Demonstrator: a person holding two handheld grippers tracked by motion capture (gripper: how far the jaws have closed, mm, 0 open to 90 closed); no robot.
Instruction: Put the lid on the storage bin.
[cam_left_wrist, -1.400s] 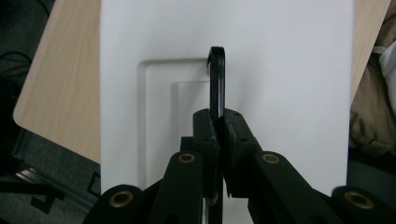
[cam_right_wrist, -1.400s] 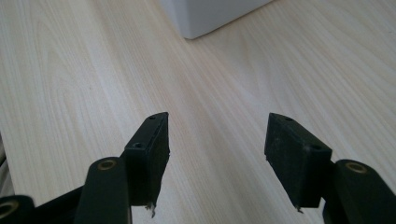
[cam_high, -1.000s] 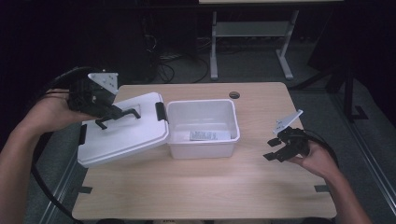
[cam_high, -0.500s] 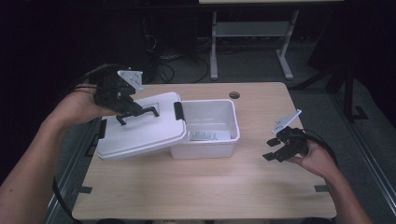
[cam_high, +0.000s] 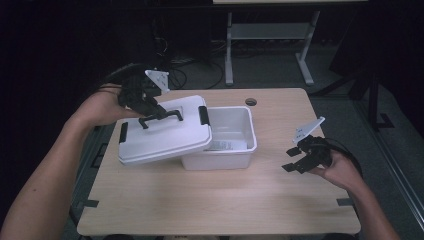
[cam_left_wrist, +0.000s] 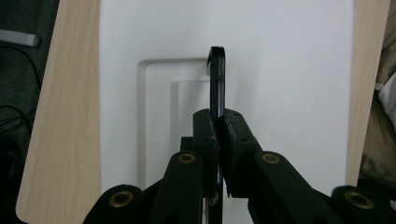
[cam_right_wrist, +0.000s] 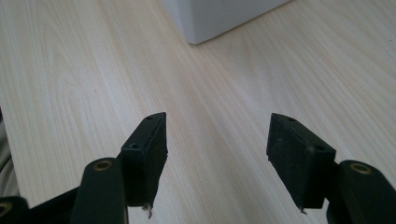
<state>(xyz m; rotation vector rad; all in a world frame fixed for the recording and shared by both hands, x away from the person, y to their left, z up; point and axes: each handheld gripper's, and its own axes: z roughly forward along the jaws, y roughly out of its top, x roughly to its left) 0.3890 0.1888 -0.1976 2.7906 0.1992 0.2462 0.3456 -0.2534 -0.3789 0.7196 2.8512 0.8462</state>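
So the step in hand here looks like putting the lid (cam_high: 162, 131) back on the white bin (cam_high: 227, 137). The left gripper (cam_high: 150, 111) has its jaws pinched tight on the lid's black handle (cam_left_wrist: 217, 79), and you can see that handle clamped edge-on between the pads in the left gripper view. The lid hangs tilted above the left half of the tabletop (cam_high: 220, 200), its right edge already overlapping the bin's left rim, with the near-left corner dipping lowest. Can't tell if it's actually touching the rim yet.

The bin sits mid-table, a bit toward the far side, open, with something flat and papery on its floor.

Next move, I'd guess: carry the lid further right until it's centred over the bin, level it out, then lower it so all four edges seat. The black latches at the lid's ends will need to line up with the bin's short sides, so squaring it up matters more than speed.

Pose-wise, the left hand comes in from the far left, wrist cocked, gripper pointing down and right at the handle. The right gripper (cam_high: 299, 159) rests low over the right side of the tabletop, well apart from the bin, jaws spread with nothing between them, just bare wood underneath.
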